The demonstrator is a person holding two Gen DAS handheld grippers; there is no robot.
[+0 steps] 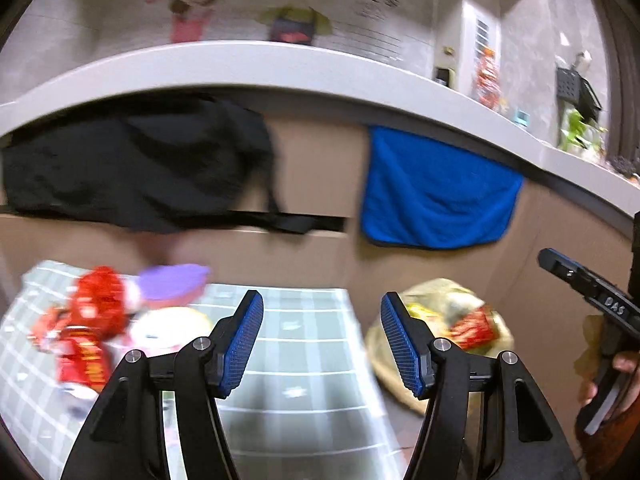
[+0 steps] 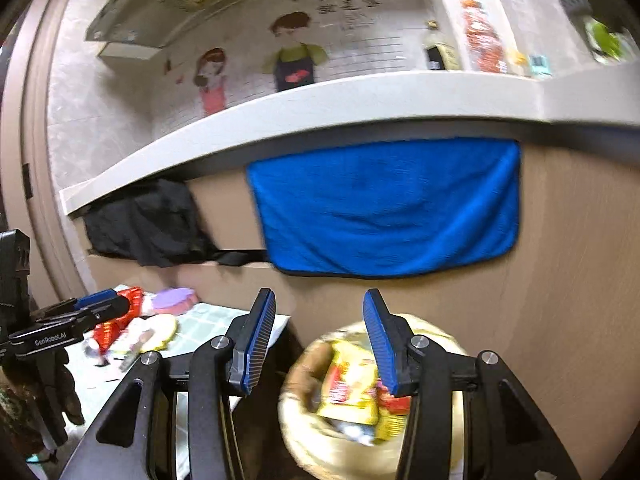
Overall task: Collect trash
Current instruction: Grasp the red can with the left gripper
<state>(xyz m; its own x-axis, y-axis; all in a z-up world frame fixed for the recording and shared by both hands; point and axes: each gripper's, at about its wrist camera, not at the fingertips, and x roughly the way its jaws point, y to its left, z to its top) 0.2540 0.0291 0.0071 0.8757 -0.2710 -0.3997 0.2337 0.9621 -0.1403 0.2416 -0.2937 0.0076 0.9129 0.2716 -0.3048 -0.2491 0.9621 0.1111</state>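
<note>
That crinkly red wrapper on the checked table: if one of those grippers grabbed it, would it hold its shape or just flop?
The red wrapper looks like thin, crumpled foil or plastic, so it would probably flop and crush. It seems light for its size, likely to slide on the checked tablecloth if nudged. Its glossy surface may be slippery, though motion blur hides details. The left gripper is open, not touching it.

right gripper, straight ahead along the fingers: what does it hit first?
Probably the brown cabinet front under the blue towel. The open right gripper holds nothing; the trash basket lies lower and right of that line. Blur leaves depth unclear.
</note>
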